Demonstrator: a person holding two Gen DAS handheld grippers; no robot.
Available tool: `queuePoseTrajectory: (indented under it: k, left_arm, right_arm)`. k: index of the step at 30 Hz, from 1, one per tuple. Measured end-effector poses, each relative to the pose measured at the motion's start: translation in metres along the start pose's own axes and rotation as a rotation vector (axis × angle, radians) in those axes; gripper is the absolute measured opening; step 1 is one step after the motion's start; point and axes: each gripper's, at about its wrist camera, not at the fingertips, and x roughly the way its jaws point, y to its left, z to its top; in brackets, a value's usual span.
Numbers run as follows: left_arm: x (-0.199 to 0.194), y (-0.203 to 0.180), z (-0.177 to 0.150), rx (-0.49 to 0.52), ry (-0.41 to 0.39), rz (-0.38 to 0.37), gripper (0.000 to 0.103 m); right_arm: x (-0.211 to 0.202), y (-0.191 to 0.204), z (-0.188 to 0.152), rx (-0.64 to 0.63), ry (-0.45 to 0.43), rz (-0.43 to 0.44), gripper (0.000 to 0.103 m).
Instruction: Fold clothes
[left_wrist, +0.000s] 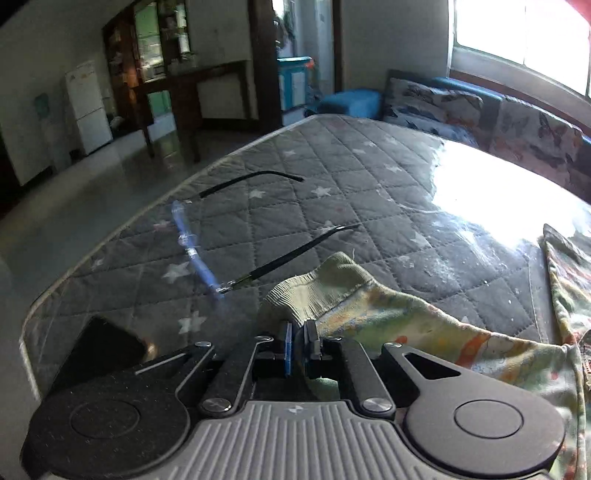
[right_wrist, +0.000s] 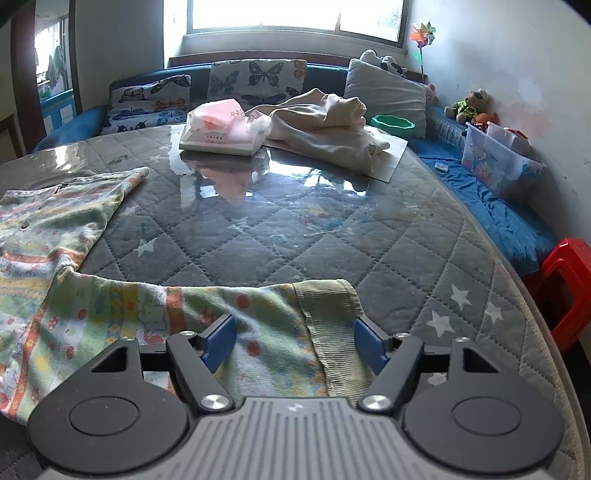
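Your left gripper (left_wrist: 300, 343) pinches one ribbed green cuff (left_wrist: 314, 291) of the printed child's garment (right_wrist: 55, 236) on the quilted table (right_wrist: 295, 229); your right gripper (right_wrist: 295, 341) is spread wide over the other cuff (right_wrist: 332, 314).

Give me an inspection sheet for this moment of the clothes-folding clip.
Surface: grey quilted star-print table cover under glossy clear sheet.
Job's things: pastel printed children's garment, green ribbed cuffs, lying spread.
Clutter: thin-framed eyeglasses, black phone, pink-white plastic bag, cream cloth heap.
Grippers: left gripper shut on a cuff; right gripper open over garment.
Cables: nothing seen.
Surroundings: butterfly cushions, red plastic stool, window.
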Motion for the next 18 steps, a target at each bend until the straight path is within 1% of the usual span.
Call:
queuePoseTrajectory:
  k: [2,3,4,5,8,9,12,14,18]
  left_arm:
    - [0.005,-0.001,0.004,0.017,0.006,0.005,0.014]
    - [0.004,-0.002,0.004,0.025,0.009,0.011,0.019]
    - [0.003,-0.002,0.005,0.031,0.012,0.018,0.029]
    - [0.002,-0.002,0.005,0.029,0.016,0.03,0.032]
    - [-0.008,0.004,0.003,0.022,0.007,0.024,0.033]
    - [-0.015,0.004,0.002,0.02,0.0,0.007,0.033]
    - [-0.038,-0.006,-0.003,0.046,-0.025,-0.077,0.031]
    - [-0.056,-0.023,-0.011,0.09,-0.024,-0.213,0.031]
    - [-0.078,-0.066,-0.03,0.204,-0.006,-0.442,0.031]
  right_arm:
    - [-0.002,-0.001,-0.001,0.001,-0.001,-0.002,0.071]
    - [-0.003,-0.001,-0.001,-0.001,-0.002,-0.004,0.071]
    - [-0.004,-0.001,-0.001,-0.004,-0.003,-0.005,0.071]
    - [-0.007,0.0,-0.002,-0.006,-0.005,-0.004,0.071]
    - [-0.016,0.004,-0.004,-0.032,-0.017,0.005,0.071]
    - [-0.019,0.007,-0.004,-0.045,-0.022,0.009,0.071]
    - [-0.028,0.017,-0.004,-0.074,-0.03,0.049,0.071]
    - [-0.03,0.027,-0.004,-0.088,-0.033,0.078,0.071]
    - [-0.029,0.041,-0.009,-0.1,-0.023,0.119,0.071]
